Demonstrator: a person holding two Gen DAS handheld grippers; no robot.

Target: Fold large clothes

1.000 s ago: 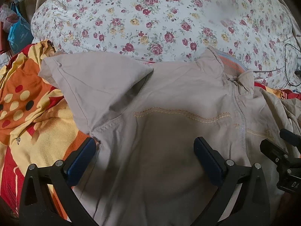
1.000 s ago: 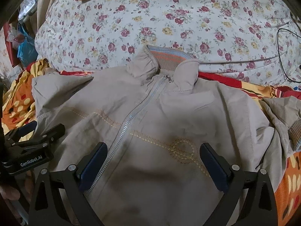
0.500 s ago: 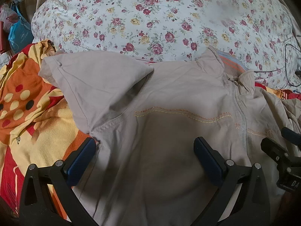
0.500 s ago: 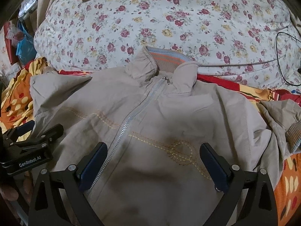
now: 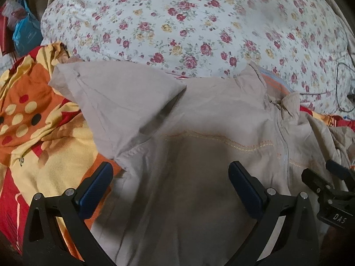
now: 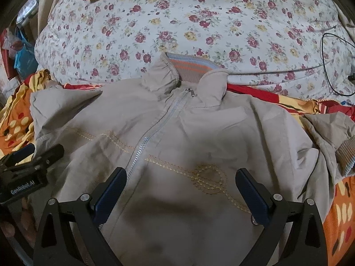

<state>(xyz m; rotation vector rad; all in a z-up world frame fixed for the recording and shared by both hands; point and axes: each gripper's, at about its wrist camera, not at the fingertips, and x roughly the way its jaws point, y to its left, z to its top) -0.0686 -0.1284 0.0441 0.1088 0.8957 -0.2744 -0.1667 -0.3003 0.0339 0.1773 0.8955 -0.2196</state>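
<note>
Item: beige zip-front fabric jacket [image 6: 199, 133] with yellow embroidered stitching, lying front-up and spread on a bed. Its striped ribbed collar [image 6: 190, 67] rests at the edge of a white quilt printed with red and yellow roses [image 6: 199, 22]; body and sleeves lie over an orange, red and yellow patterned blanket [image 5: 33, 133]. Pale zipper [image 6: 155, 128] closed up to the collar. One sleeve [image 5: 115, 102] is folded inward over the chest; the other sleeve, with a ribbed cuff [image 6: 346, 153], lies bunched at the jacket's far right.

Left tool [image 5: 170, 186]: black frame, blue pads, jaws standing wide apart, nothing between them. It hovers above the jacket's chest panel beside the folded sleeve; the left pad lies over the jacket's side edge by the blanket.

Right tool [image 6: 180, 190]: same build, jaws likewise wide apart and empty. It sits above the lower chest, the zipper just inside its left pad, the looped embroidery [image 6: 210, 177] between the pads.

Background: thin black cable [image 6: 332, 62] on the quilt; blue plastic bag [image 5: 26, 33] beyond the bed.
</note>
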